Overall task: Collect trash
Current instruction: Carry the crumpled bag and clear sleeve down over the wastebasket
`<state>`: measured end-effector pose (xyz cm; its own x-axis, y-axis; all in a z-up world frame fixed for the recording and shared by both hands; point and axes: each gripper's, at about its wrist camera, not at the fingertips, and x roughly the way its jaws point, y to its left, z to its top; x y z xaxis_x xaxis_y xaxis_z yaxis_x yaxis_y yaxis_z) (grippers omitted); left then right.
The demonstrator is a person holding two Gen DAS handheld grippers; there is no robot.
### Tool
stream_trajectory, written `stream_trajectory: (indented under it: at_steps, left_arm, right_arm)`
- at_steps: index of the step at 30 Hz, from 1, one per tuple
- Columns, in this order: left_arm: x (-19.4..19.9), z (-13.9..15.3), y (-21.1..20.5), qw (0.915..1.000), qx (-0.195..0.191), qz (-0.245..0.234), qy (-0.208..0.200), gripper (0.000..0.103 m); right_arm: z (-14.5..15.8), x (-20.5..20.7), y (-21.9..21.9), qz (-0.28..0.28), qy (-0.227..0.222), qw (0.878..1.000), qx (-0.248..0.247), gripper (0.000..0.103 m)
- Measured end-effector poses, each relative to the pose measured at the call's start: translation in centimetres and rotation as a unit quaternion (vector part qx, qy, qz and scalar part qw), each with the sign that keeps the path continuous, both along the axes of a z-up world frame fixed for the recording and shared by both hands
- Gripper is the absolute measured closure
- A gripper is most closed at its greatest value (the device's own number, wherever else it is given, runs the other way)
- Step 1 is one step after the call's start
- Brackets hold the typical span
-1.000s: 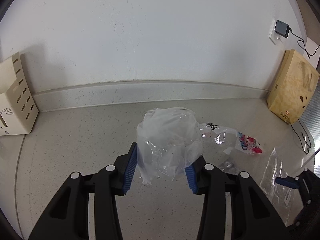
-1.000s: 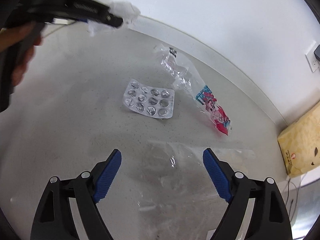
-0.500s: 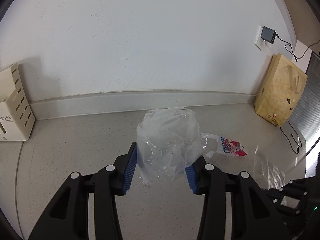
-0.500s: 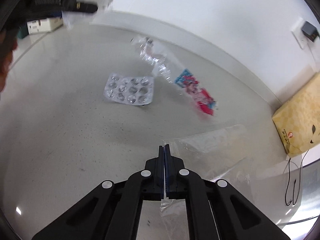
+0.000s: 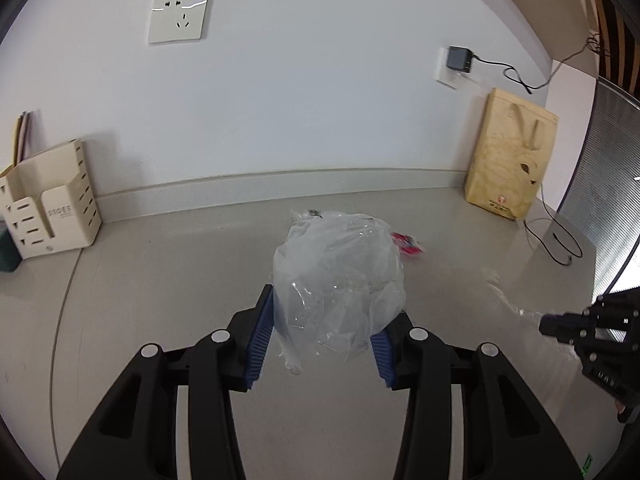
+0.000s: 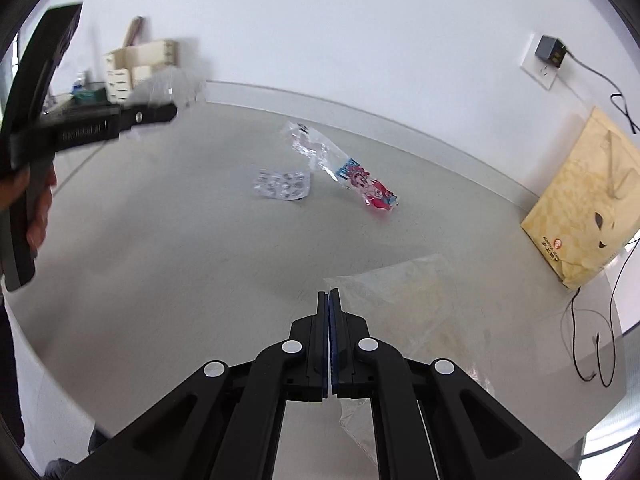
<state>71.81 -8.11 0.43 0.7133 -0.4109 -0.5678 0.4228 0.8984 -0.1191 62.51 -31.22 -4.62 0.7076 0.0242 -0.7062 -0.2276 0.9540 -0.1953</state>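
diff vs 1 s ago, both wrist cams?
The right gripper, open over the flat clear bag a second ago, has shut on the bag's edge and lifted it off the counter. Both grippers have risen, and the wall outlet now shows. Unchanged: the left gripper still holds the crumpled plastic; the blister pack and printed wrapper lie where they were.

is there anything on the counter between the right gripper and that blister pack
Nothing visible. Bare counter lies between the right gripper and the blister pack. The gripper is already shut on a clear bag, though, so it isn't free to take it.
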Motion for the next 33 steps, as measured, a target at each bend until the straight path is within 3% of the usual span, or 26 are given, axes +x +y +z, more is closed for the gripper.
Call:
stream_trajectory:
  at_steps: [6, 14, 22, 33]
  left_arm:
    - [-10.2, 0.8, 0.0, 0.9997, 0.003, -0.006, -0.025, 0.059]
    - [-20.3, 1.5, 0.9, 0.9985, 0.016, 0.000, -0.052, 0.059]
    - [-27.3, 0.3, 2.6, 0.9988, 0.008, -0.008, -0.047, 0.059]
    - [-35.6, -3.5, 3.7, 0.9984, 0.034, -0.027, -0.037, 0.059]
  right_arm:
    - [1.3, -7.4, 0.4, 0.032, -0.034, 0.999, 0.018, 0.098]
    - [1.8, -15.0, 1.7, 0.052, -0.059, 0.996, 0.037, 0.098]
    - [1.5, -22.1, 1.7, 0.044, -0.067, 0.995, 0.066, 0.098]
    - [-0.8, -32.4, 3.8, 0.037, -0.057, 0.993, 0.092, 0.098]
